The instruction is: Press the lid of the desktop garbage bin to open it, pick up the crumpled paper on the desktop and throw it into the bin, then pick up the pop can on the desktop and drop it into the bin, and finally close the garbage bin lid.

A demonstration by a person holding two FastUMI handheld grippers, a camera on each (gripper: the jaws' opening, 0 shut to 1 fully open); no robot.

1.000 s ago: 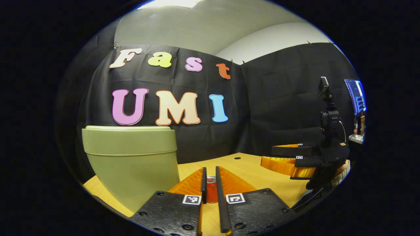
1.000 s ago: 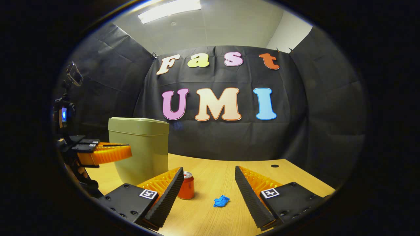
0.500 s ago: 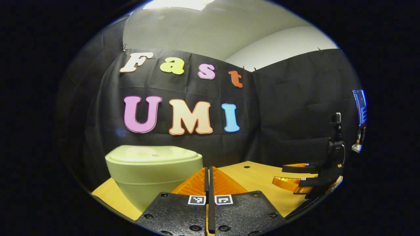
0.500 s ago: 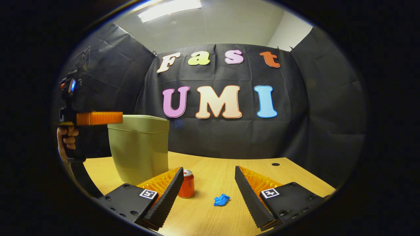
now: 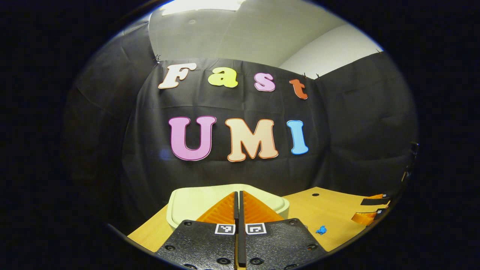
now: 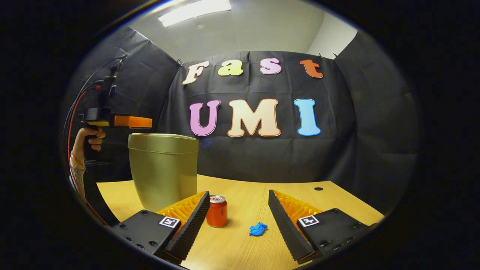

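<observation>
Right gripper view has the right gripper [image 6: 237,210] low over the desk [image 6: 240,243], jaws spread wide and empty. Between them stand the red can [image 6: 217,211], upright, and just beside it the blue crumpled paper [image 6: 257,229]. Farther left sits the green bin [image 6: 163,168], its lid down. Above its top a hand [image 6: 90,137] holds the left gripper [image 6: 148,122]. From the left gripper view, that gripper [image 5: 238,195] has its jaws pressed together, hanging over the lid [image 5: 187,202].
</observation>
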